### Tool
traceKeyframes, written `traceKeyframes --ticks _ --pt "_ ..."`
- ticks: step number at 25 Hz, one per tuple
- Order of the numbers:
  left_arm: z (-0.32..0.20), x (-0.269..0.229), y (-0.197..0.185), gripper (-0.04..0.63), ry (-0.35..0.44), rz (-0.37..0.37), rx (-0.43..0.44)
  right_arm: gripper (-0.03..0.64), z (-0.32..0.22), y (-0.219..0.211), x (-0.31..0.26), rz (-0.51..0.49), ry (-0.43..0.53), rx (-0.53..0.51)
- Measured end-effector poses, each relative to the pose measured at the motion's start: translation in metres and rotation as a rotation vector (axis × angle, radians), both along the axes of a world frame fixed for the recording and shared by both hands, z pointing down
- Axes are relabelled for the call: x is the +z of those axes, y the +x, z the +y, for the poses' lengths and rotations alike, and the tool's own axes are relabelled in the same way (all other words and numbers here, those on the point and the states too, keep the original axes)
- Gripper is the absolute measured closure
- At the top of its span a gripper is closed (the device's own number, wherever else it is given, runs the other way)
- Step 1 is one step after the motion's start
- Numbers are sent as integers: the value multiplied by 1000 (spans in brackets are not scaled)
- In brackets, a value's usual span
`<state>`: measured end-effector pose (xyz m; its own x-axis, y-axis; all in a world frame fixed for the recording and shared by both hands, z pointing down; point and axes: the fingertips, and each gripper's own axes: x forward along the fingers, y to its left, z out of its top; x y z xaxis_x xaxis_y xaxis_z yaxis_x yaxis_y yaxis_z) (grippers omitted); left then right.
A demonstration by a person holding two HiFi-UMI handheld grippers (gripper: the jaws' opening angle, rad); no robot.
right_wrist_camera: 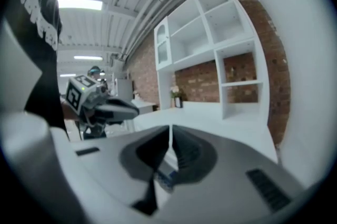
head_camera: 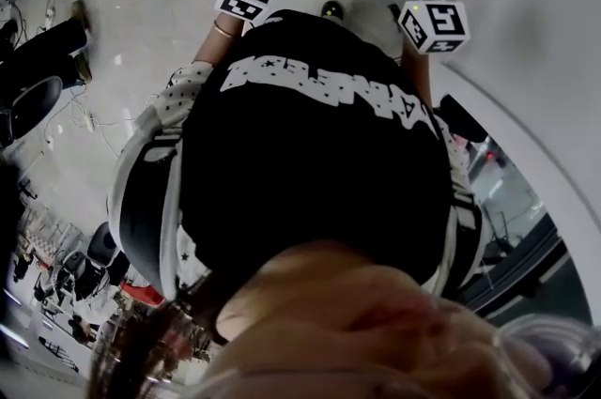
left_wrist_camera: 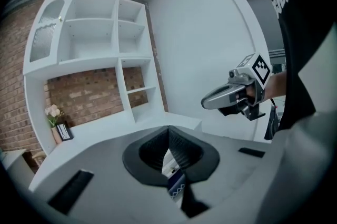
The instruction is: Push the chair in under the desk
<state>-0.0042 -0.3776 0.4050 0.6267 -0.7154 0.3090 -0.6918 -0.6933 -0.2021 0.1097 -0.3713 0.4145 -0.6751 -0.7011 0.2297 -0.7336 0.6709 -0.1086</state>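
Neither view shows a chair that I can pick out as the task's own. A white desk top (left_wrist_camera: 113,124) runs below a white shelf unit (left_wrist_camera: 100,44) on a brick wall, and it also shows as the desk top (right_wrist_camera: 210,112) in the right gripper view. My left gripper (left_wrist_camera: 169,132) is held up in the air, jaws together with nothing between them. My right gripper (right_wrist_camera: 170,130) is likewise shut and empty. Each sees the other: the right gripper (left_wrist_camera: 233,96) and the left gripper (right_wrist_camera: 108,107). In the head view a black printed shirt (head_camera: 319,162) fills the middle, with both marker cubes above it.
A small flower pot and a framed card (left_wrist_camera: 58,125) stand on the desk at the left. A curved white wall (left_wrist_camera: 210,49) rises beside the shelves. Dark office chairs (head_camera: 38,97) and cables lie on the floor at the head view's left.
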Motion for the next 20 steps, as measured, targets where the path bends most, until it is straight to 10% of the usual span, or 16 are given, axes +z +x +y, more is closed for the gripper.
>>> traceKeyframes --ticks 20 --pt "3 -42 -10 560 93 81 -14 586 -2 4 -43 5 103 51"
